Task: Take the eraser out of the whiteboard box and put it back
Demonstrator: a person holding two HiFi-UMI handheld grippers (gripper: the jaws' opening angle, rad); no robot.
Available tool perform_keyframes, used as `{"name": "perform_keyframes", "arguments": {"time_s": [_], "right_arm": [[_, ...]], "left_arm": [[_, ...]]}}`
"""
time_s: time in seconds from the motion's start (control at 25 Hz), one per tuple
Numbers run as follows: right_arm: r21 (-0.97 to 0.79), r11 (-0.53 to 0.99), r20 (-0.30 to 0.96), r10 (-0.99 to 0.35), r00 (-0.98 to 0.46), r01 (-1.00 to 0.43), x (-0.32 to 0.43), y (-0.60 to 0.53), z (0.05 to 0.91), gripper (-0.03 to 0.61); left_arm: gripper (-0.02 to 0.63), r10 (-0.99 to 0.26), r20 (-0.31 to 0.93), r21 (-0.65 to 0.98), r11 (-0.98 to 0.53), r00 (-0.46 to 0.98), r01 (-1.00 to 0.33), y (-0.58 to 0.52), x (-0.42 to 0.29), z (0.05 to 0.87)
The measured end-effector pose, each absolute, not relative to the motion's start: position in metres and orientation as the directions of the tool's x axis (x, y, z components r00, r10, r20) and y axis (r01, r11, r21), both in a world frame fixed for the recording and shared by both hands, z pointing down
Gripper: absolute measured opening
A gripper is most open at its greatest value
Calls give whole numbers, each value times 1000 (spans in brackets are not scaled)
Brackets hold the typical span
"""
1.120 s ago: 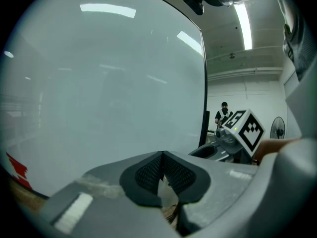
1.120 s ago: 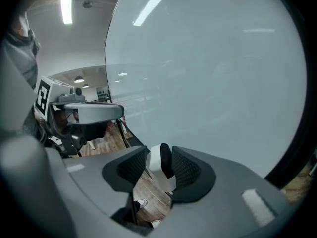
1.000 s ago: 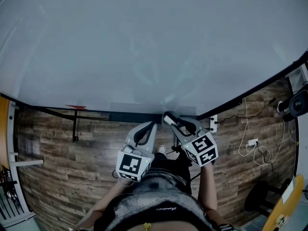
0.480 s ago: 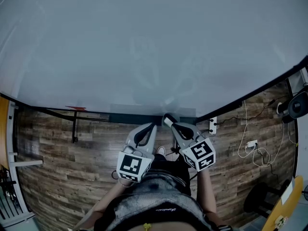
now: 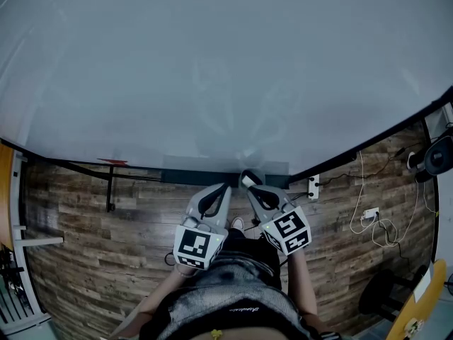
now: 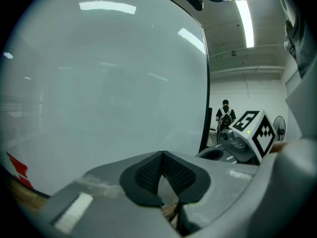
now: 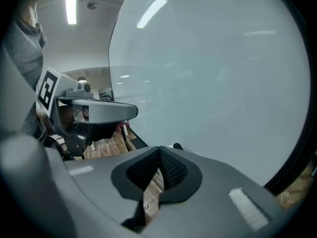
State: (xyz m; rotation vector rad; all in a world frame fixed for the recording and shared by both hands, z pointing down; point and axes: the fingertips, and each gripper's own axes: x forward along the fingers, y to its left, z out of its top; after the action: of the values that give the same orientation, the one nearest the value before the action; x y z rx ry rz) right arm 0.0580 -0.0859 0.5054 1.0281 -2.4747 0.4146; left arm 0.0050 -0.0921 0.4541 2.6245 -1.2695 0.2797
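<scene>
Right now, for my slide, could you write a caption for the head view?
The left gripper and right gripper, both shut, point at the lower edge of a large whiteboard.

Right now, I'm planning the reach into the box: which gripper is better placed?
Probably right: the right gripper has its shut tips at the box under the whiteboard; the left gripper sits slightly back, also shut.

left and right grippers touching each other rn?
Apart. The head view shows a clear gap between the left gripper and the right gripper, from their tips back to the marker cubes.
</scene>
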Motion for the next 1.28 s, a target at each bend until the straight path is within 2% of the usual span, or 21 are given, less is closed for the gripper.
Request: {"name": "perform_keyframes", "arguments": {"time_s": [0.6, 1.28], "right_arm": [[-57, 697, 305, -670, -677, -715, 36, -86, 455, 2], [9, 683, 90, -728, -679, -731, 36, -85, 374, 2]], "left_arm": [[2, -749, 259, 101, -607, 610, -788, -92, 6, 451], [2, -767, 122, 95, -623, 630, -776, -92, 12, 390]]}}
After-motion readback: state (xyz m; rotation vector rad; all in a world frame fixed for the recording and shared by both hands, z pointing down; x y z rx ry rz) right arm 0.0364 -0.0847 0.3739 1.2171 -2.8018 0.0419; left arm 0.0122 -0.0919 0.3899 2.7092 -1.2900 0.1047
